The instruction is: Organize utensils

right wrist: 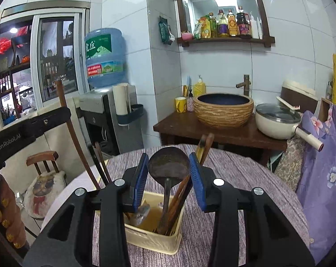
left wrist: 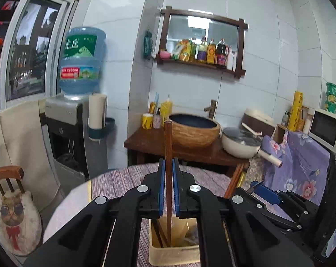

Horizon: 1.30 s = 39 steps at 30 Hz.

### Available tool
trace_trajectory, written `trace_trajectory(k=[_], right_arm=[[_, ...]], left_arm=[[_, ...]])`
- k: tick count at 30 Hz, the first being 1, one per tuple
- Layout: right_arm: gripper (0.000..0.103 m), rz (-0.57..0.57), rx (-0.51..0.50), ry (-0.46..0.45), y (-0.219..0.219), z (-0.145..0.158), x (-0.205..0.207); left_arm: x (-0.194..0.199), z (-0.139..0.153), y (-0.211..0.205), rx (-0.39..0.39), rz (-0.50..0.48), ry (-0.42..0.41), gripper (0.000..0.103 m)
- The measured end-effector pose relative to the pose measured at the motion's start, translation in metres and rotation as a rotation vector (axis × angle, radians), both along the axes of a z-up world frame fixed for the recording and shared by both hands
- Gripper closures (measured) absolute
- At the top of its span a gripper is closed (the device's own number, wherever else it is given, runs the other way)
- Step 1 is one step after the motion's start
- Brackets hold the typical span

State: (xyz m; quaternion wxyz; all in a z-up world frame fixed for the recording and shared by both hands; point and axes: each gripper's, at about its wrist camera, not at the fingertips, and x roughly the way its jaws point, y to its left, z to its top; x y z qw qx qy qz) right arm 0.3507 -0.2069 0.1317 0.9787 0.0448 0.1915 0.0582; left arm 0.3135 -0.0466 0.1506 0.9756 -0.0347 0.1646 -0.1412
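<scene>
A cream utensil holder (right wrist: 152,238) stands on the round table with the purple striped cloth (right wrist: 234,178). My left gripper (left wrist: 168,166) is shut on a brown chopstick (left wrist: 168,138), held upright with its lower end inside the holder (left wrist: 174,253). My right gripper (right wrist: 168,164) is open, its blue pads (right wrist: 195,173) on either side of a dark ladle (right wrist: 168,164) that stands in the holder's right compartment with several chopsticks. The left gripper and its chopstick (right wrist: 67,120) show at the left of the right wrist view.
Behind the table stands a wooden washstand (right wrist: 212,131) with a woven basin (right wrist: 223,109) and a white lidded pan (right wrist: 277,120). A water dispenser (right wrist: 105,71) is at the back left, a small chair with a cat cushion (right wrist: 43,187) at the left, floral fabric (right wrist: 323,155) at the right.
</scene>
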Motion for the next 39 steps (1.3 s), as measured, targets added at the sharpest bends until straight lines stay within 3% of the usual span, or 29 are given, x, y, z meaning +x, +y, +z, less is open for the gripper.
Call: trace_trajectory(k=[9,18,27,29,31,32,33,36,39], right_arm=[[0.065,-0.004,-0.041,0.061,0.012,-0.047,0.005],[0.065,-0.006,-0.077,0.057,0.02,-0.062,0.002],[0.041,0.005,-0.068,-0.007,0.014,-0.051,-0.022],[0.036,0.002,-0.063,-0.021,0.01,-0.048,-0.031],[0.029,-0.007,-0.066,-0.033,0.005,-0.045,-0.042],[0.024,-0.012,-0.066,-0.035,0.002,-0.045,-0.046],[0.015,-0.018,-0.062,-0.038,-0.002,-0.045,-0.053],[0.01,-0.036,-0.04,-0.024,-0.015,-0.051,-0.075],[0.006,-0.021,-0.022,0.007,-0.024,-0.068,-0.102]], left_arm=[[0.009,-0.047,-0.001,0.026,0.019,0.09,0.096],[0.007,-0.059,-0.003,0.061,0.028,0.093,0.096],[-0.01,-0.054,0.005,0.054,0.02,0.08,0.091],[-0.018,-0.052,0.01,0.042,0.024,0.068,0.074],[-0.031,-0.05,0.018,0.029,0.04,0.036,0.042],[-0.04,-0.05,0.023,0.025,0.053,0.014,0.032],[-0.048,-0.05,0.027,0.024,0.062,-0.002,0.028],[-0.075,-0.057,0.04,0.022,0.069,-0.029,0.008],[-0.106,-0.073,0.051,0.0,0.071,-0.048,0.005]])
